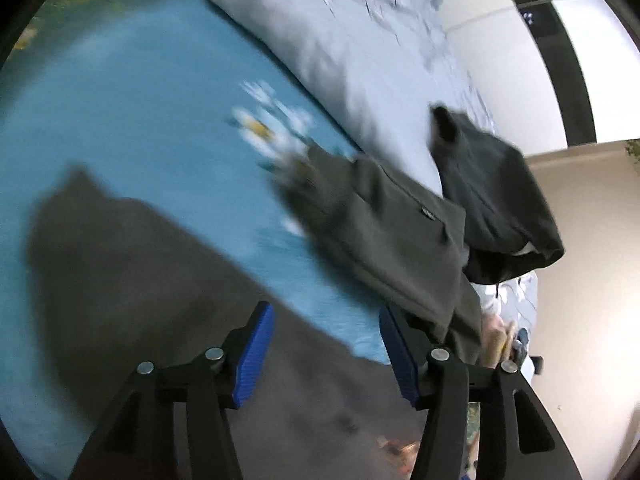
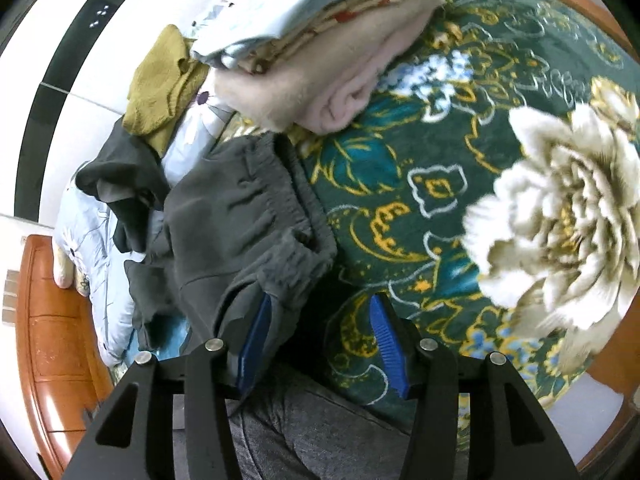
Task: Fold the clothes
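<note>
- Grey-olive trousers [image 2: 244,216] lie crumpled on the bed, the gathered elastic waistband bunched toward the green floral blanket [image 2: 460,184]; cloth is thick and matte, with deep folds near the waist.
- From the left wrist view the same trousers [image 1: 384,232] show as a long flat panel with a seam and a small label, lying across the blue part of the blanket [image 1: 140,120].
- Darker garment [image 2: 120,184] lies in a heap just beside the trousers, partly on the pale blue quilt [image 2: 80,240]; in the left view it is a dark mound [image 1: 492,200] touching the trousers' far edge.
- Mustard knit [image 2: 160,84] rests beyond the dark heap; a stack of folded bedding [image 2: 320,52] sits on the blanket near the waistband.
- Right gripper [image 2: 320,312]: jaws wide apart, nothing clamped; the left blue pad [image 2: 256,332] is against a fold of the trousers, the other pad over the blanket.
- Left gripper [image 1: 326,328]: jaws wide apart, holding nothing, poised above a blurred grey cloth [image 1: 160,280] and angled toward the trousers; whether it touches the cloth cannot be told.
- Left view is motion-blurred.
</note>
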A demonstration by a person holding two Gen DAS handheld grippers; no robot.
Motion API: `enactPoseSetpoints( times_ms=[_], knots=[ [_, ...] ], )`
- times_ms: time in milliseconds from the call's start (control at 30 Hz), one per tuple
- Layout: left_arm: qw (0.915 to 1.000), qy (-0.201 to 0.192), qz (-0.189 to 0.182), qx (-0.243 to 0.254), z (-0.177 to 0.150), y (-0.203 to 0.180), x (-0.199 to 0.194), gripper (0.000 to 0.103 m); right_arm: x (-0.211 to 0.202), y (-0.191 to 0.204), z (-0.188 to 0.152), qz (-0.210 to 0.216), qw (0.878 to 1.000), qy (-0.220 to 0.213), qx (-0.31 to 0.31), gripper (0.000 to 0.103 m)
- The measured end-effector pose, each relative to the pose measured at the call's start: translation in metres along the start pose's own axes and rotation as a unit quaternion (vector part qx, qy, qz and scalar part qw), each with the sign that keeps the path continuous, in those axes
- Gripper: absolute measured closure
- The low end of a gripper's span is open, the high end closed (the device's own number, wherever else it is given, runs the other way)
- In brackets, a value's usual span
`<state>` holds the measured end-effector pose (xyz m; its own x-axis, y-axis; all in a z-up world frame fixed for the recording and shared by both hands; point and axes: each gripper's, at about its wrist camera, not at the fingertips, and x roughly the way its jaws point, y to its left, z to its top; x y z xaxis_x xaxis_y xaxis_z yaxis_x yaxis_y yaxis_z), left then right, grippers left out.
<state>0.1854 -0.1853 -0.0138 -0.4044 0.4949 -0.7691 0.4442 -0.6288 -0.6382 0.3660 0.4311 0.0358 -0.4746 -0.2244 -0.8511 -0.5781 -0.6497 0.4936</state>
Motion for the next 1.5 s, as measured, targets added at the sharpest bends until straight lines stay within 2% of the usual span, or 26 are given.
enactPoseSetpoints(
  times_ms=[133,200,300,333,367,467,633,800,900,967,1033,1167,1300,1500],
  knots=[
    [0.9974,0.028,-0.019,-0.064,0.008,-0.017,0.058,0.043,-0.011,0.014,0.004,0.003,1.000,-0.012,-0.022,0.050],
    [0.9947,0.020,-0.032,-0.095,0.010,-0.022,0.074,0.043,-0.018,0.017,0.005,0.004,0.999,-0.019,-0.029,0.050],
    [0.9947,0.004,-0.022,-0.101,0.015,-0.031,0.088,0.047,-0.024,0.018,0.007,-0.003,0.999,-0.025,-0.035,0.050],
    [0.9951,-0.005,-0.015,-0.097,0.017,-0.034,0.089,0.062,-0.025,0.017,0.008,-0.004,0.999,-0.026,-0.034,0.050],
    [0.9957,-0.013,-0.007,-0.092,0.019,-0.035,0.087,0.083,-0.026,0.015,0.008,-0.005,0.999,-0.026,-0.031,0.050],
    [0.9963,-0.041,0.006,-0.076,0.026,-0.040,0.078,0.092,-0.023,0.012,0.008,-0.005,0.999,-0.023,-0.024,0.050],
    [0.9923,-0.121,0.019,-0.020,0.056,-0.046,0.022,0.095,-0.015,0.015,0.005,-0.004,1.000,-0.011,-0.025,0.050],
    [0.9802,-0.186,0.046,0.050,0.086,-0.042,-0.041,0.095,-0.007,0.026,0.002,0.000,0.999,-0.002,-0.035,0.050],
    [0.9781,-0.180,0.075,0.074,0.091,-0.029,-0.048,0.095,0.001,0.033,0.001,0.002,0.999,0.004,-0.037,0.050],
    [0.9814,-0.155,0.096,0.060,0.087,-0.006,-0.036,0.095,0.011,0.037,0.001,0.006,0.999,0.014,-0.034,0.050],
    [0.9840,-0.135,0.112,0.029,0.082,0.018,-0.023,0.095,0.019,0.043,0.002,0.009,0.999,0.022,-0.038,0.050],
    [0.9859,-0.119,0.113,-0.028,0.067,0.050,-0.007,0.095,0.031,0.056,0.009,0.006,0.998,0.030,-0.055,0.050],
    [0.9861,-0.118,0.114,-0.027,0.067,0.050,-0.006,0.095,0.051,0.073,0.037,-0.005,0.996,0.039,-0.079,0.050],
    [0.9860,-0.123,0.111,-0.016,0.072,0.041,-0.008,0.095,0.092,0.113,0.089,-0.001,0.990,0.054,-0.131,0.050]
  ],
)
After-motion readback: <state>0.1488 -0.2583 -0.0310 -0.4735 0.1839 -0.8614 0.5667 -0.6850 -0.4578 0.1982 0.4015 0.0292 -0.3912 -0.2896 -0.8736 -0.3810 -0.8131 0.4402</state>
